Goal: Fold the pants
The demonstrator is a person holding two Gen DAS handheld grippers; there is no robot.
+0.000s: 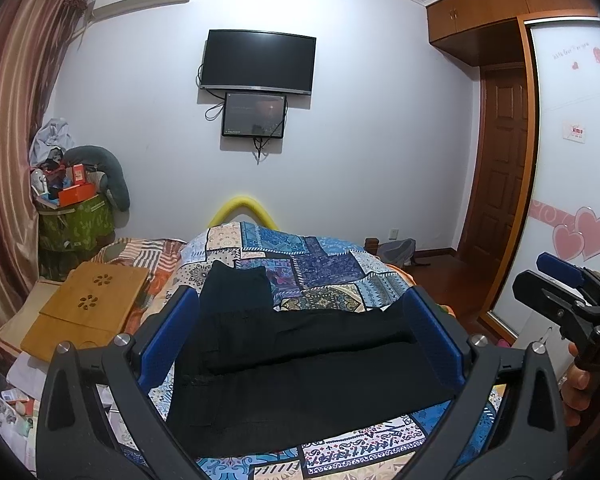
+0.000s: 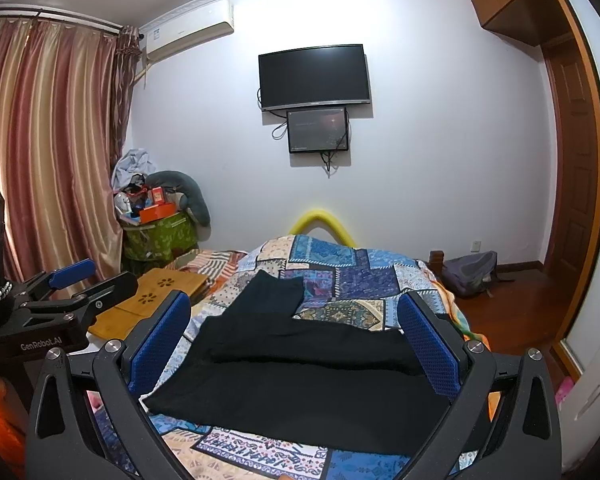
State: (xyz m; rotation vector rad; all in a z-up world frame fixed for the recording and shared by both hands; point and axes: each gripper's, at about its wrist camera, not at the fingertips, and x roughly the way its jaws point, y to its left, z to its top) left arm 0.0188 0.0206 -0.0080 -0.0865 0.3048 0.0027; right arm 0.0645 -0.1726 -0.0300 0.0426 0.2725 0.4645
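Black pants [image 1: 300, 372] lie on the patchwork bedspread [image 1: 324, 268], partly folded, with one leg reaching away toward the far end of the bed. They also show in the right wrist view [image 2: 312, 376]. My left gripper [image 1: 300, 312] is open and empty, held above the pants; it also shows from the side in the right wrist view [image 2: 96, 280]. My right gripper [image 2: 296, 316] is open and empty above the pants; it shows at the right edge of the left wrist view [image 1: 540, 276].
A bamboo lap desk [image 1: 88, 308] lies on the bed's left side. A green bin [image 1: 76, 224] piled with clutter stands by the curtain. A TV [image 1: 258, 62] hangs on the far wall. A backpack [image 2: 470, 272] sits on the wooden floor, right of the bed.
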